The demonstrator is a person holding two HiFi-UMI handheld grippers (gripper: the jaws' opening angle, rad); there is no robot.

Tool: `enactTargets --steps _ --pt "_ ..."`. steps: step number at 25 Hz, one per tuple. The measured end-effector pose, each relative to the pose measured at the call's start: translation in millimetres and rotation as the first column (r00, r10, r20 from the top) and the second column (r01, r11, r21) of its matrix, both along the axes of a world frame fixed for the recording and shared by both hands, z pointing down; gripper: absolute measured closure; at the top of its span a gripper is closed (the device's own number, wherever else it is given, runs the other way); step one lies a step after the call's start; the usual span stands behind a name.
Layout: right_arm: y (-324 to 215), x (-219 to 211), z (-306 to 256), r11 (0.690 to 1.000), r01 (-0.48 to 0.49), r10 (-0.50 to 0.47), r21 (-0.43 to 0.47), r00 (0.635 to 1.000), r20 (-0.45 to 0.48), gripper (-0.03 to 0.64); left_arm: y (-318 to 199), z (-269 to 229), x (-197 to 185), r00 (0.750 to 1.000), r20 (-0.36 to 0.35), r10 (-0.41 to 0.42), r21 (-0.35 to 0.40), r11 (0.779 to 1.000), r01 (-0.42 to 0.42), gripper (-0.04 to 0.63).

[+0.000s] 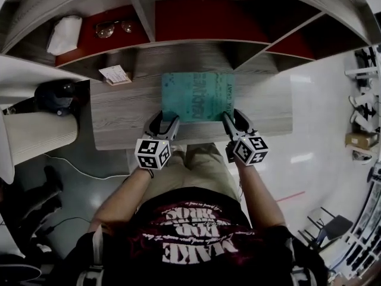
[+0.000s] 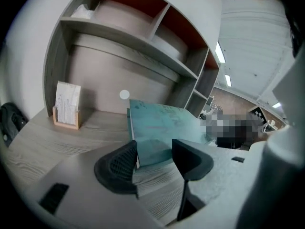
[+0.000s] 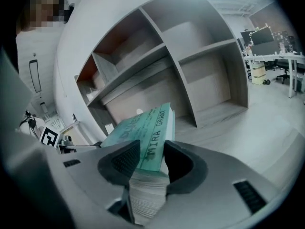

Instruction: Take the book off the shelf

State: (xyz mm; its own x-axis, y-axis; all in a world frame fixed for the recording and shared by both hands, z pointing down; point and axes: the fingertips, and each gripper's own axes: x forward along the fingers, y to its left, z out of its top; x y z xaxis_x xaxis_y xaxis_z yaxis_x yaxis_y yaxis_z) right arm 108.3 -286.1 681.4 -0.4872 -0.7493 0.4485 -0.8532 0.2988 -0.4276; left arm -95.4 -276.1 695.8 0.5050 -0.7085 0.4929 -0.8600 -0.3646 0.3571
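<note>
On the near edge of the grey wood-grain shelf board [image 1: 119, 121], the flat teal paperback book [image 1: 197, 94] is lying. The right gripper [image 1: 232, 118] is clamping its right corner, and the left gripper [image 1: 165, 120] is straddling its left corner, jaws wide. The lift-away is apparently pending.

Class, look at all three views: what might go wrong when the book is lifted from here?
The right gripper holds the book only at one corner by its spine, so it may twist or slip out. The left gripper stands open around the other corner, pressing nothing, so that side could sag.
</note>
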Motion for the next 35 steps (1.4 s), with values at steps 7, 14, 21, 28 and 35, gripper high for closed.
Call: enactTargets --steps 7,14,21,28,35 --pt "-6 -2 63 0.996 0.011 -0.013 -0.09 1.0 -0.02 0.454 0 60 -1 0.999 0.041 -0.013 -0.086 0.996 0.016 0.365" --pt "-6 -6 91 0.99 0.025 -0.031 -0.137 0.999 -0.039 0.459 0 92 -4 0.993 0.121 -0.011 -0.14 0.99 0.028 0.365" --pt "-3 -12 113 0.975 0.051 -0.068 -0.216 0.995 -0.071 0.398 1 104 -3 0.991 0.136 0.016 -0.199 0.98 0.011 0.364" --pt "1 -14 79 0.985 0.059 -0.085 -0.162 0.983 -0.16 0.327 -6 51 -18 0.98 0.193 0.047 -0.12 0.992 -0.024 0.308" --pt "7 -23 -51 0.986 0.123 -0.106 0.11 0.983 -0.151 0.544 -4 -88 -38 0.995 0.096 0.04 0.134 0.99 -0.053 0.31"
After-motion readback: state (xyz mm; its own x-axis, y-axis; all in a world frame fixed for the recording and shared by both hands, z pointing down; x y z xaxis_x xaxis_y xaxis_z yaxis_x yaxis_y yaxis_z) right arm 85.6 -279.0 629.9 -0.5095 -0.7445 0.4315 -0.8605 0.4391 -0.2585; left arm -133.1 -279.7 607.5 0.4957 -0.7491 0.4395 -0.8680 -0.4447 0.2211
